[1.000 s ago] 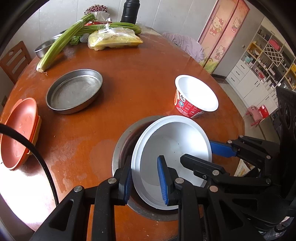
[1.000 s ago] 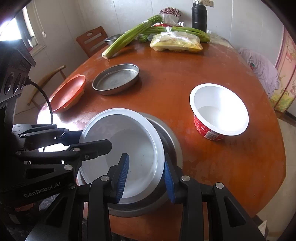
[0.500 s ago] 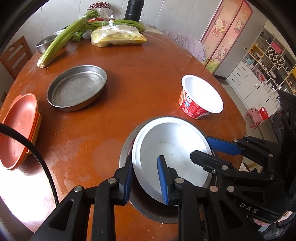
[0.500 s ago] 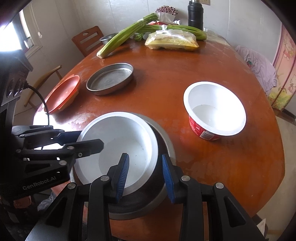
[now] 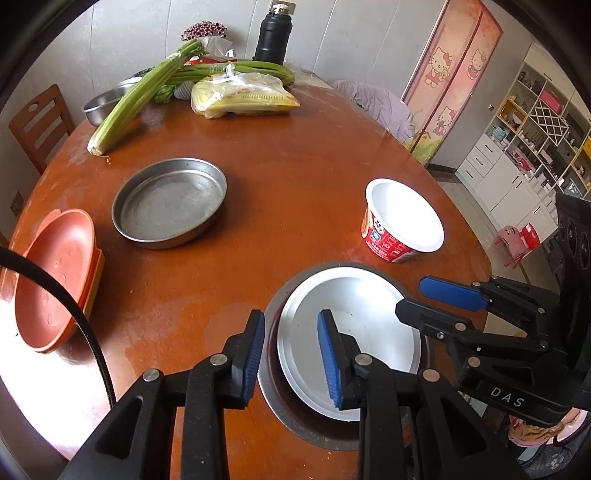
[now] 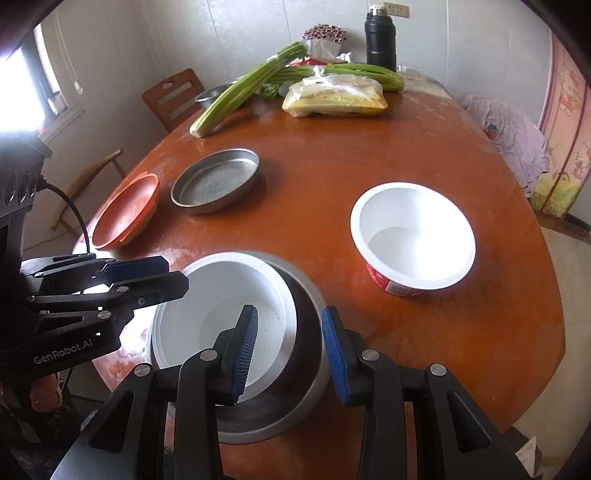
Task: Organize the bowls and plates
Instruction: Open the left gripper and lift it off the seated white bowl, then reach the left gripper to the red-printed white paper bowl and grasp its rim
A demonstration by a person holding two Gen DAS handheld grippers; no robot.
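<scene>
A white bowl (image 5: 362,332) sits nested in a larger steel bowl (image 5: 291,417) at the table's near edge; both show in the right wrist view, white bowl (image 6: 221,291), steel bowl (image 6: 306,373). My left gripper (image 5: 291,358) is open, its fingers straddling the left rims of both bowls. My right gripper (image 6: 290,354) is open, its fingers straddling the right rims. A red-and-white paper bowl (image 5: 402,221) stands to the right. A flat steel pan (image 5: 170,203) and orange plates (image 5: 51,277) lie to the left.
The round brown table (image 5: 295,166) carries celery stalks (image 5: 144,96), a bag of corn (image 5: 243,96), a black flask (image 5: 273,33) and a steel basin (image 5: 107,103) at the back. A wooden chair (image 5: 37,125) stands far left.
Both grippers have opened wider and drawn back slightly. The white bowl has dropped from tilted to seated inside the steel bowl.
</scene>
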